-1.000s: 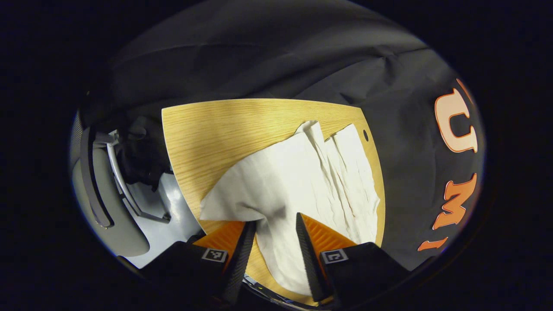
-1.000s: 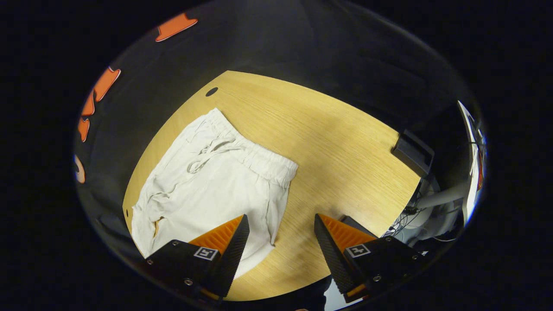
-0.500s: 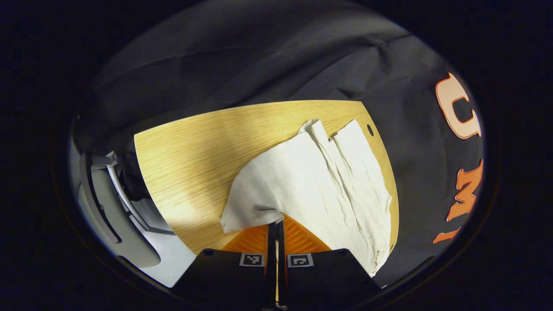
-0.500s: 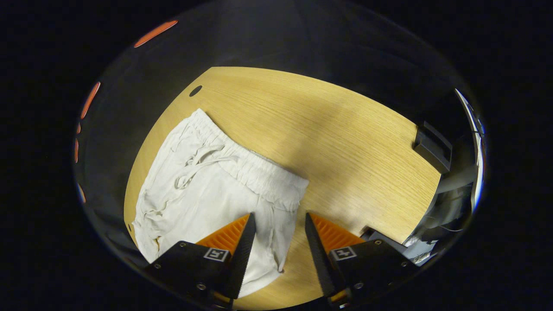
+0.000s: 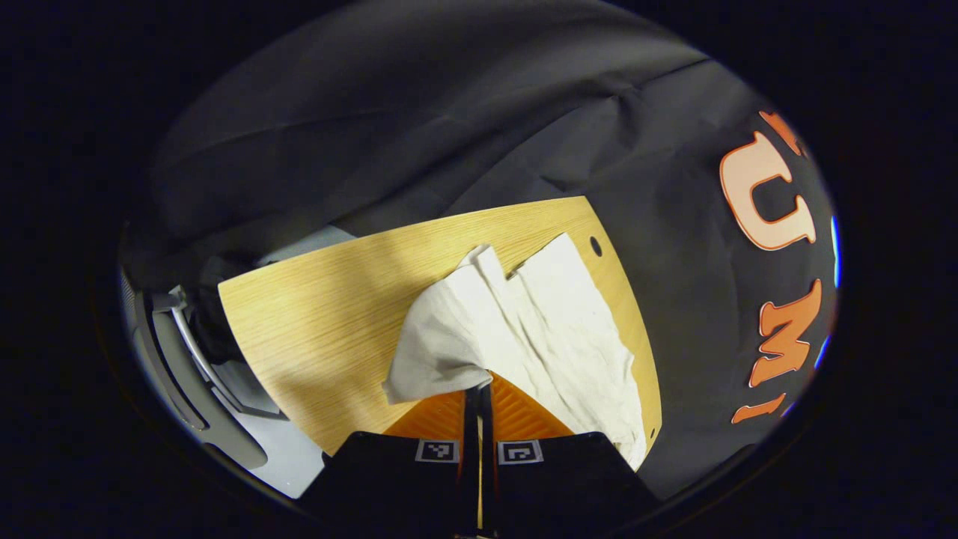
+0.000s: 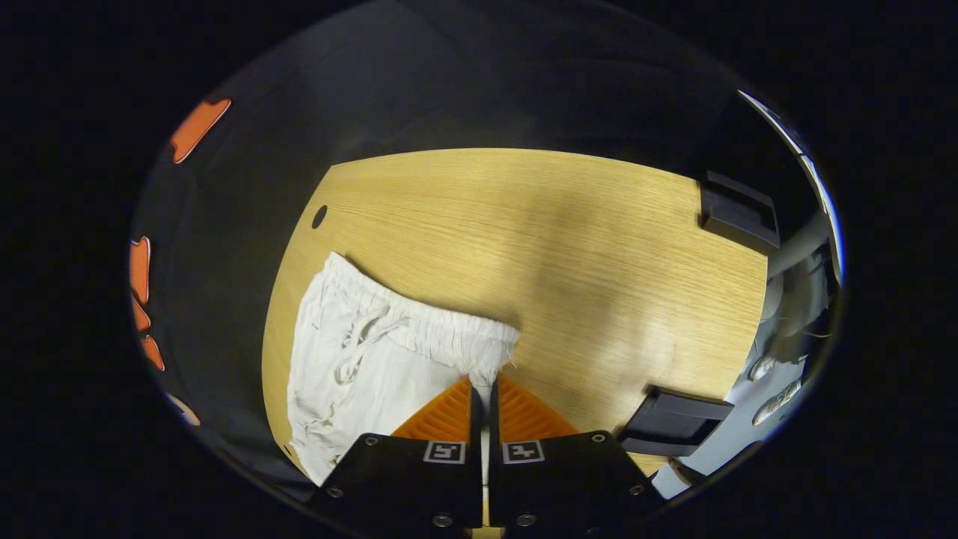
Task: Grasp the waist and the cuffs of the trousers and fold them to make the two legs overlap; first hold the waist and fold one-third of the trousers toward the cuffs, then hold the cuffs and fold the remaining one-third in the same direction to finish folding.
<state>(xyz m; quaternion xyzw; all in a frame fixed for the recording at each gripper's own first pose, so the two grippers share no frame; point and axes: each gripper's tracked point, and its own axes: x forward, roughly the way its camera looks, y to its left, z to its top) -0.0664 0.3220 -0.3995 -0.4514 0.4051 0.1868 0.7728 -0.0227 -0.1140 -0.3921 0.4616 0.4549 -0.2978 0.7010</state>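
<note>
Left tongs (image 5: pixel 479 389) clenched on a cuff (image 5: pixel 426 370), pinched cloth peaking just ahead. Right tongs (image 6: pixel 483 385) clenched on the waist (image 6: pixel 441 329) at its near corner. Trousers (image 5: pixel 539 329) spread on the tabletop (image 6: pixel 569 239), long axis running cuff to waist, between the 2 tongs. Judged: 1st fold starting, near leg to carry sideways over the far leg (image 5: pixel 569 277), across that axis.

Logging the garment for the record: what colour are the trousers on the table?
Off-white, plain, no pattern; the trousers show best in the right gripper view, with the gathered waistband and drawstring.
</note>
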